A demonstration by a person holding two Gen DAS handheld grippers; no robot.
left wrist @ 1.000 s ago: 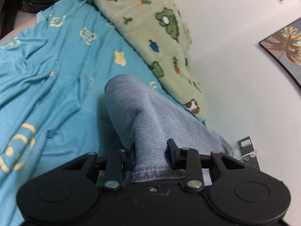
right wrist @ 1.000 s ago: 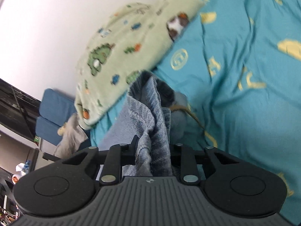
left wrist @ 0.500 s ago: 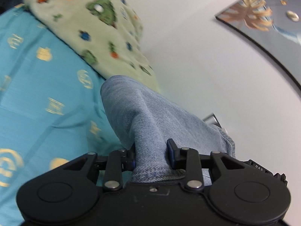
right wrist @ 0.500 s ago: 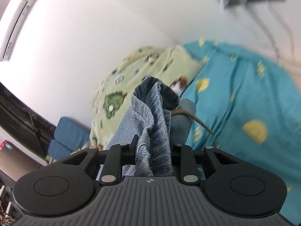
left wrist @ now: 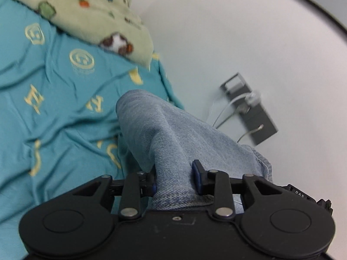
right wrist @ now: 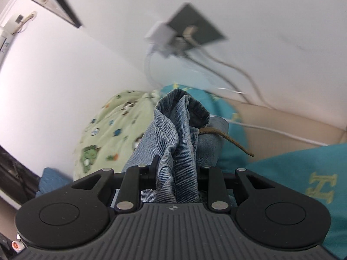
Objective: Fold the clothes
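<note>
While the left tool [left wrist: 174, 178] clamps a fold of light-blue denim jeans [left wrist: 164, 134], the right tool [right wrist: 176, 174] grips bunched denim. Below lies a turquoise bedsheet with yellow motifs [left wrist: 56, 108]

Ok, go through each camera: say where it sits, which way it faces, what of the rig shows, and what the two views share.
Left wrist: on the left gripper, looking along its fingers over the teal sheet toward the wall socket; its jaws clamp denim.
Right wrist: on the right gripper, tilted up at the white wall; its jaws pinch a bunched denim edge.
Shared: the denim, teal sheet, green blanket, socket. No hand shows.
</note>
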